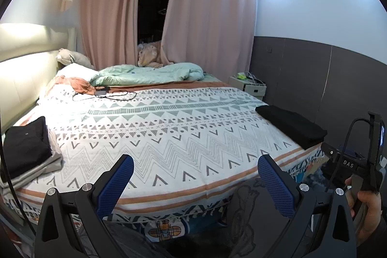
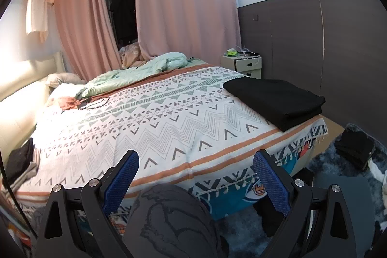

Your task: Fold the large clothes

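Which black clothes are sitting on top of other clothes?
The black folded garment at the bed's left edge: it tops a stack with grey clothes beneath. The other black folded garment, at the right corner, lies directly on the patterned bedspread.

The patterned bed (image 1: pixel 169 137) carries a folded black garment (image 2: pixel 278 100), a clothes stack (image 1: pixel 26 151), seemingly a cable (image 1: pixel 106 94).

Warm cove glow above curtains (image 1: pixel 205 16), headboard (image 1: pixel 24 59) glare, fisheye-curved dark corners
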### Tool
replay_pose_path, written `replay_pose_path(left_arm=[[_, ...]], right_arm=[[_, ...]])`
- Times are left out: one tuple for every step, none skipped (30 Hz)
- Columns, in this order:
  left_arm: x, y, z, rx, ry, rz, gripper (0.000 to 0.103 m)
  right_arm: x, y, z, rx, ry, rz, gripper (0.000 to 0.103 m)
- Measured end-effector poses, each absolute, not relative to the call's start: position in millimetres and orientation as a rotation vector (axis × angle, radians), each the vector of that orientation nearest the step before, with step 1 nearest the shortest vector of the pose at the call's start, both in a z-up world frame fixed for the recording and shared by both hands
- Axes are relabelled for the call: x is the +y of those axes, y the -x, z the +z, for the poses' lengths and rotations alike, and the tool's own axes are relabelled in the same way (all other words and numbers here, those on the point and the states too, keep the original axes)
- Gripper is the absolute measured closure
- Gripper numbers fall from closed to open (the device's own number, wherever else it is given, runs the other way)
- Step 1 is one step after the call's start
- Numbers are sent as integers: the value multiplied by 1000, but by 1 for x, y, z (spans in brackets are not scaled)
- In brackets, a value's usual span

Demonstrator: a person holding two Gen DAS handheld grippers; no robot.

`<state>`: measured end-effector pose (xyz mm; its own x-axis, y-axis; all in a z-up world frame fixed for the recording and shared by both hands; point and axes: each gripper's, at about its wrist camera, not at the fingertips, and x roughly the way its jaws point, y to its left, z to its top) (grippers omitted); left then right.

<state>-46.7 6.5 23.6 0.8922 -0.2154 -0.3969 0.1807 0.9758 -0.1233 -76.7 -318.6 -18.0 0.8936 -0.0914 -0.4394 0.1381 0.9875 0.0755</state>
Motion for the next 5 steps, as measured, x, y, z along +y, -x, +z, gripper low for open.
replay_pose_path(left_arm=[[7,47,23,425,87,-206,1],[7,47,23,429,88,-207,1],[7,48,23,432,85,-207,1],[7,48,24,430,78,-207,1],[7,49,24,428,73,-205,1]], right_arm=[[-317,77,-18,452,-104,-116,7],[-315,77,-18,452,-102,-113,7],[-313,78,-17,451,-98,-111,7],[-312,78,-17,450,-95,-110,7],[-311,78,-17,450,-93,-110,7]])
